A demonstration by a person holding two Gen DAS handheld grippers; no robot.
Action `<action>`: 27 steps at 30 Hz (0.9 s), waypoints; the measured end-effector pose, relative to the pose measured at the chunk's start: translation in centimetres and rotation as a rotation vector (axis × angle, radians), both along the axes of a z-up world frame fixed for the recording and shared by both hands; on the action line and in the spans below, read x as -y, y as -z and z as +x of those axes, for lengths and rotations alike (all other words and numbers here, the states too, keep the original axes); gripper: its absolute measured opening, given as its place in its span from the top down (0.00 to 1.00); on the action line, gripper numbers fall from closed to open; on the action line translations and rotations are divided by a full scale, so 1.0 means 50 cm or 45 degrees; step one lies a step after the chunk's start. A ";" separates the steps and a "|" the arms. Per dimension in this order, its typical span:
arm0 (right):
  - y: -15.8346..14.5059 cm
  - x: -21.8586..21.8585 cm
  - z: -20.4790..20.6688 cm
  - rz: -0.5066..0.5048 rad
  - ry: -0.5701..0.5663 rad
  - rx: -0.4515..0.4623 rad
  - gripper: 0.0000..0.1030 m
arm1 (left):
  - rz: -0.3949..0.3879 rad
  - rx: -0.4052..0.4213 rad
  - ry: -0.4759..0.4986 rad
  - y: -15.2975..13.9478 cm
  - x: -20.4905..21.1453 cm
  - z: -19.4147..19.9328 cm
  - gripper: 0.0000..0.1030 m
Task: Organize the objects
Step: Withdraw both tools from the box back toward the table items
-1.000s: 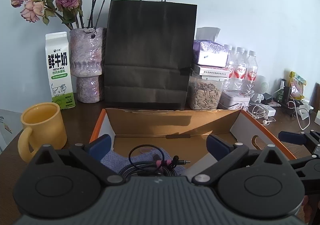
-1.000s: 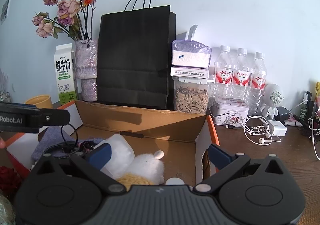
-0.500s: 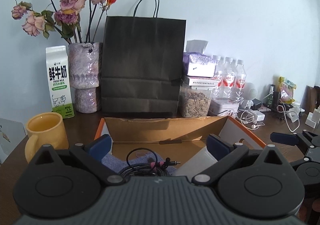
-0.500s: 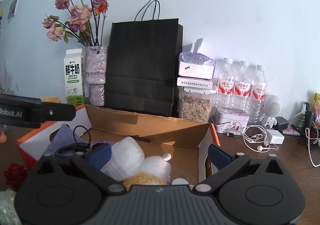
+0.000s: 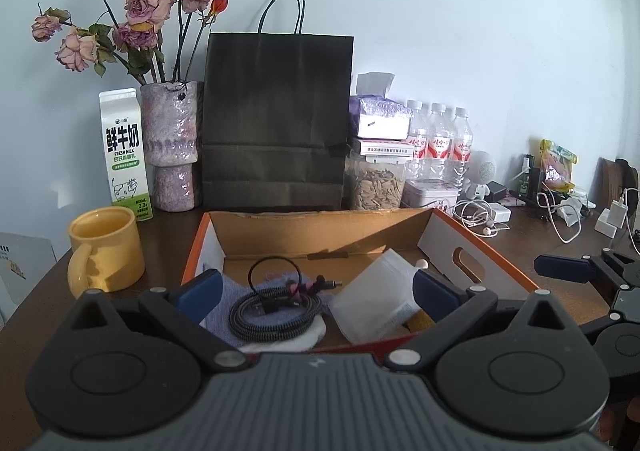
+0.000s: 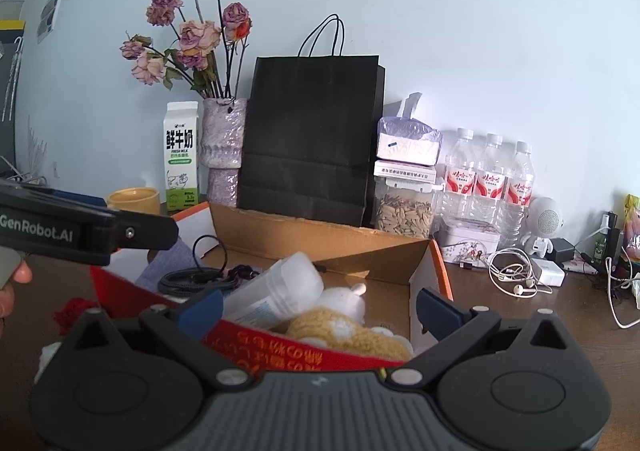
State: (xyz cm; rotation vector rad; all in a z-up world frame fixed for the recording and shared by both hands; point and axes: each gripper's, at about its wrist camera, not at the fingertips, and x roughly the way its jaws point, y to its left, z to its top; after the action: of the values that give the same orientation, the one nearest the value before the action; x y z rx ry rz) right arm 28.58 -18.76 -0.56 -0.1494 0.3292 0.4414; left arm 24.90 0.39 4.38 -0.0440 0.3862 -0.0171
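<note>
Cardboard box (image 5: 328, 235) at 12 o'clock of both grippers, holding the sorted items. Left gripper (image 5: 316, 289) spread wide, empty. Coiled cable (image 5: 276, 307) lying flat at 11, plug tip towards 3. Translucent bottle (image 5: 376, 307) at 1, tipped, long axis 7-to-1. Right gripper (image 6: 318, 309) likewise agape, nothing held; likely finished.

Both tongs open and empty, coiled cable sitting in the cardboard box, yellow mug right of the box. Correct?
Not quite: the yellow mug stands left of the cardboard box, as the left wrist view shows. The rest holds: the left tongs and right tongs are open and empty, and the coiled cable lies in the box.
</note>
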 end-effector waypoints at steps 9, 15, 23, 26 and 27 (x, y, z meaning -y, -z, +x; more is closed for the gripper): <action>0.015 0.003 -0.074 -0.026 -0.019 -0.034 0.00 | 0.015 -0.046 -0.017 0.010 -0.007 -0.069 0.00; 0.029 0.004 -0.129 -0.038 -0.042 -0.069 0.00 | 0.037 -0.078 -0.036 0.021 -0.024 -0.123 0.00; 0.056 0.000 -0.179 -0.064 -0.092 -0.142 0.00 | 0.035 -0.151 -0.066 0.059 -0.051 -0.185 0.00; 0.066 -0.006 -0.192 -0.076 -0.115 -0.168 0.00 | 0.029 -0.180 -0.076 0.073 -0.061 -0.203 0.00; 0.069 -0.008 -0.195 -0.081 -0.122 -0.175 0.00 | 0.028 -0.190 -0.079 0.079 -0.064 -0.208 0.00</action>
State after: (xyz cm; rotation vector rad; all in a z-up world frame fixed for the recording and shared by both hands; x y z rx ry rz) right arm 18.82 -18.37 -4.02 -0.1983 0.4725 0.5376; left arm 14.51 3.60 0.44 -0.0352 0.5336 0.0518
